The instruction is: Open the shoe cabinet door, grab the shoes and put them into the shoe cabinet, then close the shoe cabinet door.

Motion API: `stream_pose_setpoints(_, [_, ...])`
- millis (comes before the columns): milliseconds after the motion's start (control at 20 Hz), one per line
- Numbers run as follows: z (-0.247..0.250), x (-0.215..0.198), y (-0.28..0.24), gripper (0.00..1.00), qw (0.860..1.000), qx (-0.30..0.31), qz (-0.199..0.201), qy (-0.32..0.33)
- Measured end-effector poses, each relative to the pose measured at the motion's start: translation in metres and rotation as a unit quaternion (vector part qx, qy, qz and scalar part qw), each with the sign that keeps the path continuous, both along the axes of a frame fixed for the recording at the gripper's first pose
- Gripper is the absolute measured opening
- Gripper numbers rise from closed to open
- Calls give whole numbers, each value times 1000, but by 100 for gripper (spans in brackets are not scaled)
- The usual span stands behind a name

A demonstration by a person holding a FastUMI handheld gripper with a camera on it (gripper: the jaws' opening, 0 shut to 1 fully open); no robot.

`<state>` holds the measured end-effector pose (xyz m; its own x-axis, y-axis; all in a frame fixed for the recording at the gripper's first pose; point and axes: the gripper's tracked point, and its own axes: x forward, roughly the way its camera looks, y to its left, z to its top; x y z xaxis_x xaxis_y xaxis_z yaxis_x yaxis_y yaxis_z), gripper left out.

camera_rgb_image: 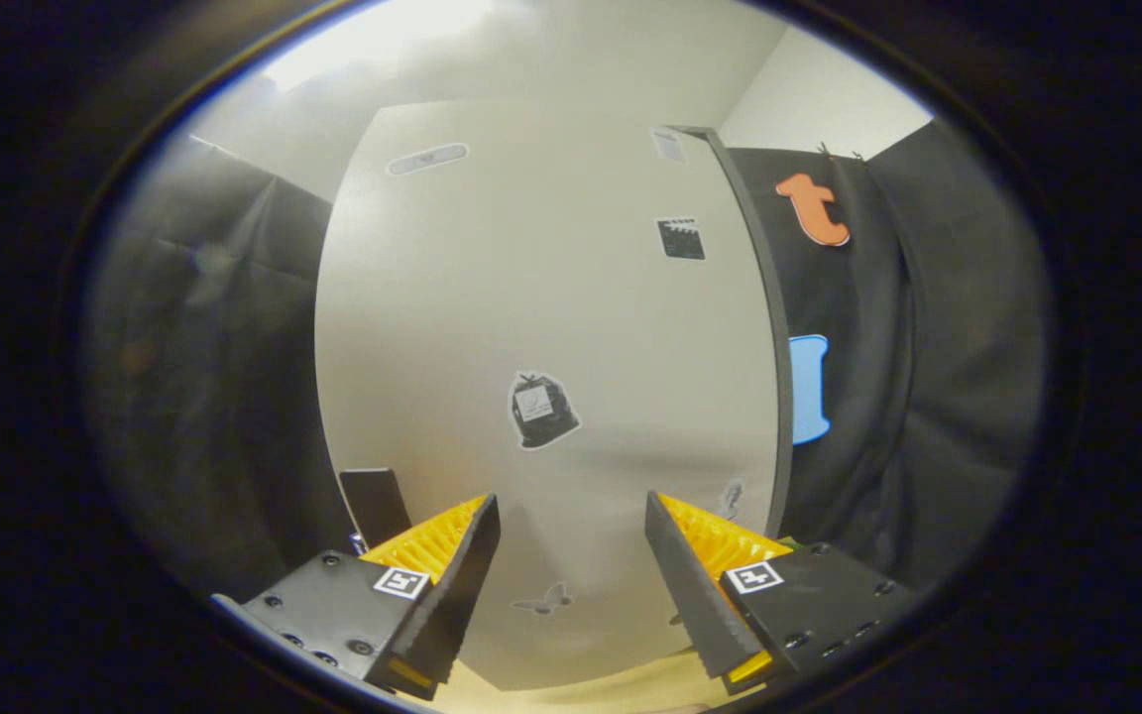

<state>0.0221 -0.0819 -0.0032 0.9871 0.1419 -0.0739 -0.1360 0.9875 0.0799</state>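
My gripper (571, 516) points straight at one pale shoe cabinet door (541, 327), which stands upright just ahead of the two fingers. The fingers are spread wide apart and hold nothing; the flat door face shows in the gap between them. I count several stickers on that door: one dark bag-shaped sticker (540, 410) near the middle, one dark clapperboard-shaped sticker (680, 239) higher up, one pale oval sticker (427, 159) near the top, one small pale label (668, 146) at the top corner, one faint butterfly shape (542, 600) low between the fingers, and one small grey shape (732, 496) beside my right finger, too blurred to identify. The door's dark right edge (774, 327) is visible. One dark flat object (374, 504) stands by my left finger, its bottom cut off. Black cloth (928, 377) hangs on both sides.
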Motion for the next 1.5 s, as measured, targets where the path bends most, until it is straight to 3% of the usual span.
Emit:
stream_pose_setpoints(550, [-11, 14, 15, 92, 999, 1, 41, 19])
stream_pose_setpoints(1500, [-33, 67, 44, 93, 999, -32, 8, 21])
